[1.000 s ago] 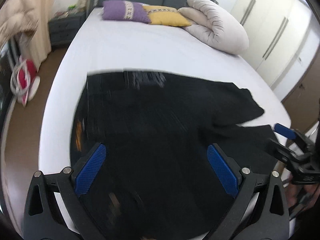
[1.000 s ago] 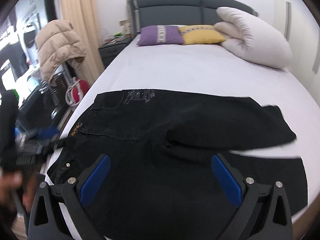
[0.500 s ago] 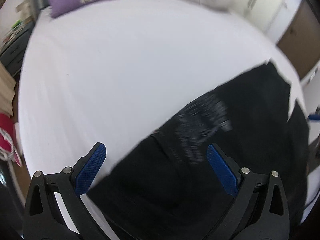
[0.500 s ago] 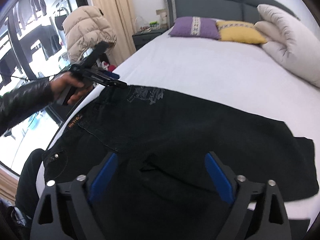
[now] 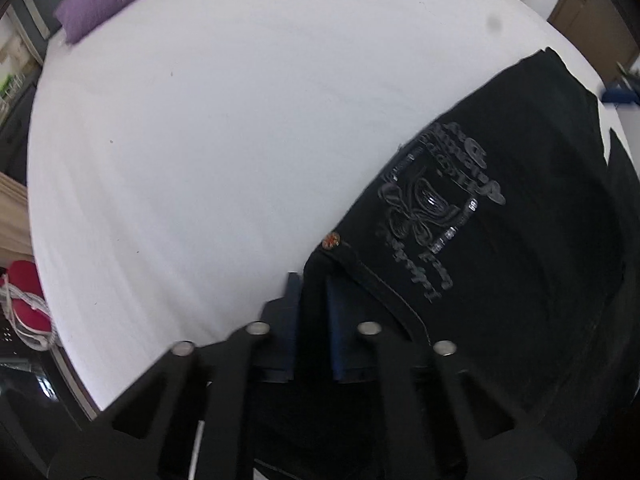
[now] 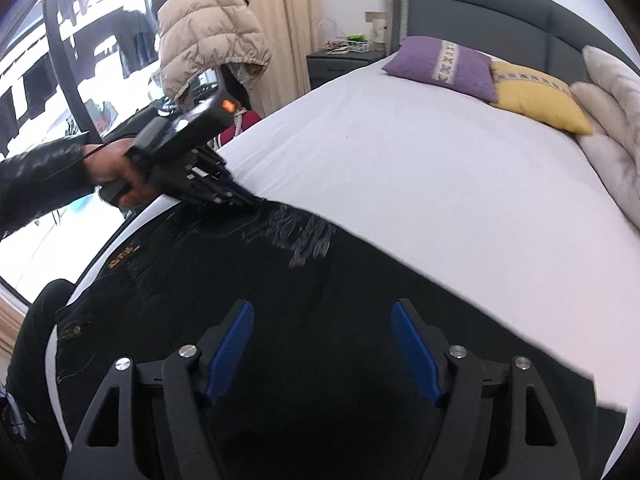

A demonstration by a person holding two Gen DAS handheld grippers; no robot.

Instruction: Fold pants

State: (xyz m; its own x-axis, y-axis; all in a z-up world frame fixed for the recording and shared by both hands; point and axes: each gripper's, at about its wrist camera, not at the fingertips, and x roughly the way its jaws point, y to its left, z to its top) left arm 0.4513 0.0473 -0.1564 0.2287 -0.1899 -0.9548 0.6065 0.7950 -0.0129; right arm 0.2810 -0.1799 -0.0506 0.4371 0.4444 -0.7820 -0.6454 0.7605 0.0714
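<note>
**A:** Where do things stand with the black denim pants (image 6: 304, 304)?

**B:** They lie spread flat on the white bed sheet (image 5: 208, 128), along the near edge of the bed, well apart from the purple cushion (image 6: 438, 62) up by the grey headboard. The waistband end is toward the window side, the legs run off the other way.

**A:** And what is different from a second ago?

**B:** The left gripper (image 5: 310, 312) was hovering wide over the middle of the pants. Since then it has swung to the far corner of the waistband and closed: its blue pads now pinch the fabric edge just beside the copper rivet (image 5: 331, 239) and the grey printed pocket logo (image 5: 436, 204). The right wrist view shows the same thing from the side, the left hand's tool tip pressed onto the pants edge next to that logo.

**A:** The right one?

**B:** The right gripper (image 6: 322, 350) has its fingers fairly wide apart and grips nothing. It hangs over the seat and thigh area, nearer than the logo; I cannot tell whether it touches the cloth.

**A:** So what does that mean for the fold?

**B:** I would judge the first fold is only starting. One corner is secured, nothing is doubled over yet. A second hold farther down the far leg seems needed before lifting, or the denim will likely drag and bunch.
</note>
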